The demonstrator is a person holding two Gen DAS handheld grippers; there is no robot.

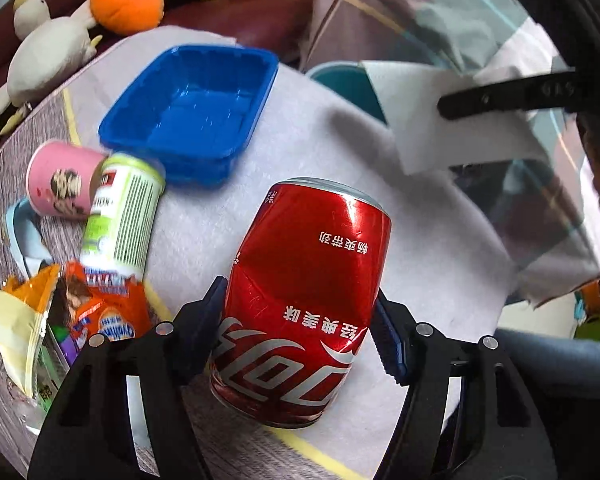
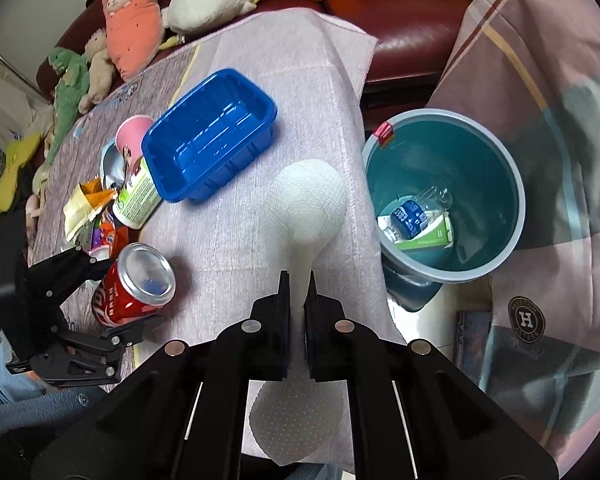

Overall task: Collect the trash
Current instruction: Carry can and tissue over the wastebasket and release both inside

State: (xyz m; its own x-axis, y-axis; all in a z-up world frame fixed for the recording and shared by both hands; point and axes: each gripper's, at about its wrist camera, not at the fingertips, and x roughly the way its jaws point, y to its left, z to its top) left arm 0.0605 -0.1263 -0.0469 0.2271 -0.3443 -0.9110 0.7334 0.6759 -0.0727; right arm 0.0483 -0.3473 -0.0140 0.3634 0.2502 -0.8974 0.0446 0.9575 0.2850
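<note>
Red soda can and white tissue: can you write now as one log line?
left gripper: around dented red soda can | right gripper: shut on white paper tissue | teal plastic bin: beside table

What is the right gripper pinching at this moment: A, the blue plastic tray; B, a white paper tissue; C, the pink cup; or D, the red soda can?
B: the right gripper is shut on the white tissue, whose crumpled paper bulges out beyond its fingertips.

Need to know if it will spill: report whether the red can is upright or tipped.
Upright. The red can stands on the cloth, its silver end facing up, between the left claw's fingers.
</note>
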